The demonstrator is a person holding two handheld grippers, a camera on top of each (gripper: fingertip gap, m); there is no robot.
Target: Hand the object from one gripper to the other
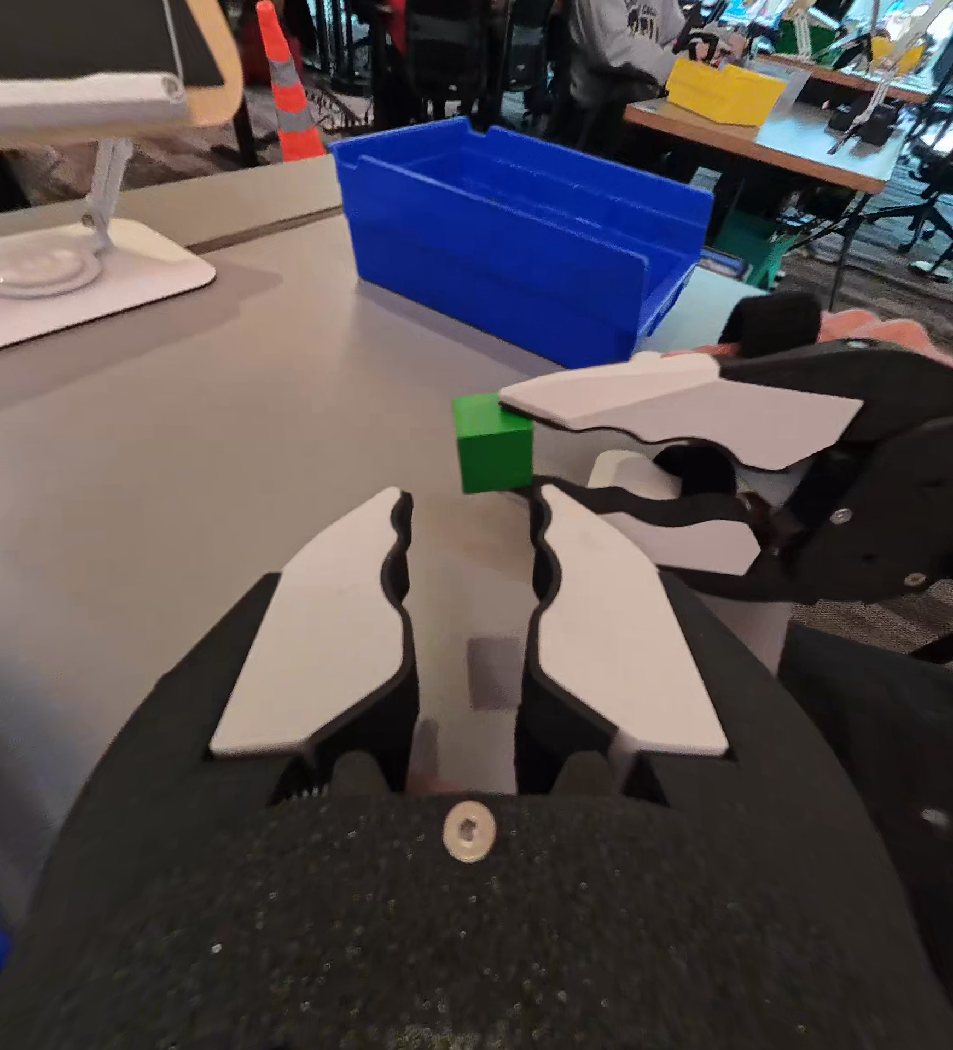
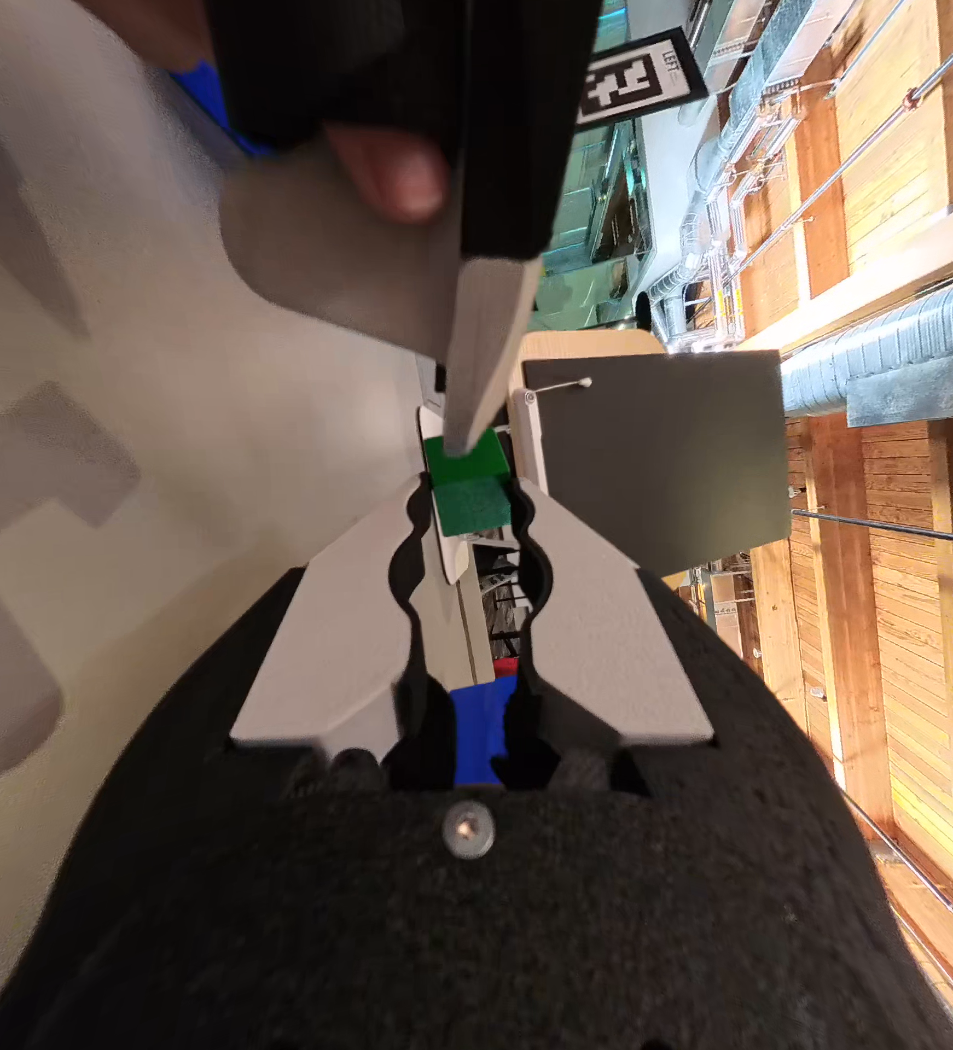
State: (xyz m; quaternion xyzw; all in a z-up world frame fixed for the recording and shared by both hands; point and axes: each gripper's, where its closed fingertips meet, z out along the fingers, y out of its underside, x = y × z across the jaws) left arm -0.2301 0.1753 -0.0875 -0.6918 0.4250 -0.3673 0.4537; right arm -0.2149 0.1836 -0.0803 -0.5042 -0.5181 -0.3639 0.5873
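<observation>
A small green cube (image 1: 494, 449) is held above the grey table (image 1: 178, 426). My right gripper (image 1: 519, 446) comes in from the right, turned on its side, and is shut on the cube at its fingertips. My left gripper (image 1: 471, 497) is open, its tips just below and in front of the cube, which is not between its fingers. In the right wrist view the cube (image 2: 468, 505) sits between my right gripper's (image 2: 468, 483) fingertips. The left gripper (image 2: 465, 443) reaches in from above, seen edge on, its tip overlapping the cube's far end.
A blue bin (image 1: 519, 227) stands on the table behind the cube. A white stand with a flat base (image 1: 65, 273) is at the far left. An orange cone (image 1: 286, 85) and a yellow bin (image 1: 718, 91) are farther back. A dark panel (image 2: 656, 454) shows beyond the cube. Less than 4 cm separates the two grippers' tips.
</observation>
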